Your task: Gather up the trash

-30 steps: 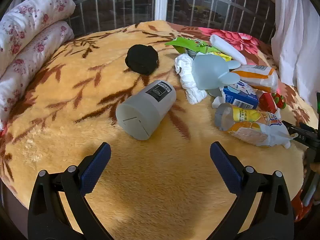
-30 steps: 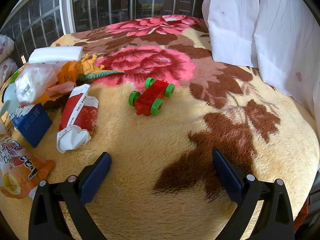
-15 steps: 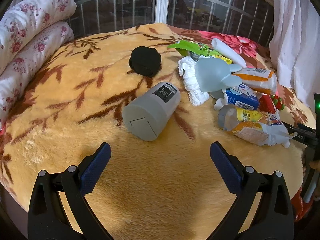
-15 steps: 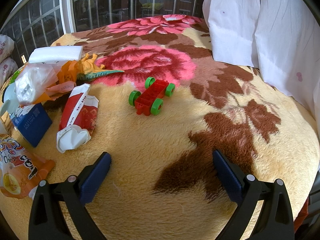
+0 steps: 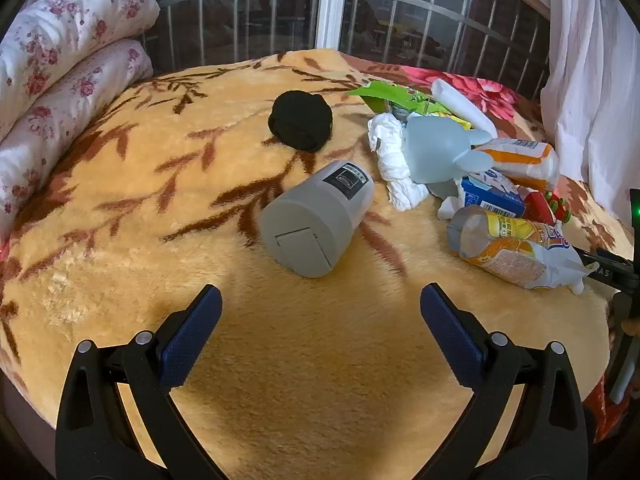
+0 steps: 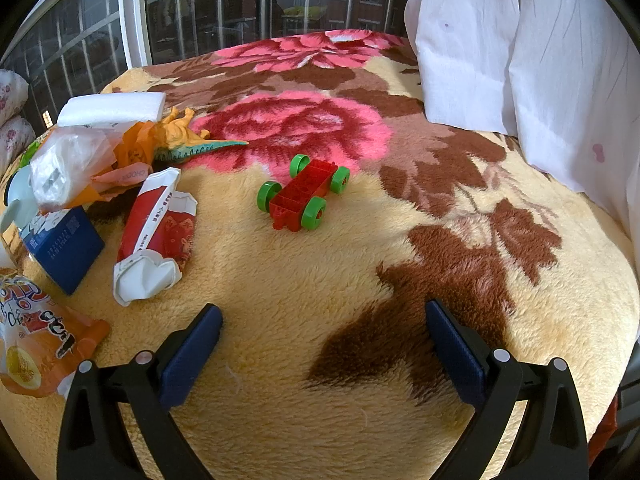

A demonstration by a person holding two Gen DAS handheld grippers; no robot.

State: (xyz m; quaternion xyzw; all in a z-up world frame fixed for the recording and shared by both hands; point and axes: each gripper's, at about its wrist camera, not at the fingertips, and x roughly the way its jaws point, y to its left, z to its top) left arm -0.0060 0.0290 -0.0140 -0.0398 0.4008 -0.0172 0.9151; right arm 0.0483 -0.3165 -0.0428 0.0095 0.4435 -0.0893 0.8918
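Observation:
A grey cylindrical bin lies on its side on the blanket, just ahead of my open, empty left gripper. To its right lies a heap of trash: crumpled white tissue, a blue carton, an orange snack bag. In the right wrist view the heap is at the left: a red-and-white wrapper, the blue carton, the orange bag. My right gripper is open and empty over bare blanket.
A black ball of cloth lies behind the bin. A red toy car with green wheels and a toy dinosaur lie on the blanket. Floral pillows at the left, white curtain at the right, window behind.
The left gripper has drifted a little left and back, so the bin and trash sit further right in its view. The right gripper has not moved.

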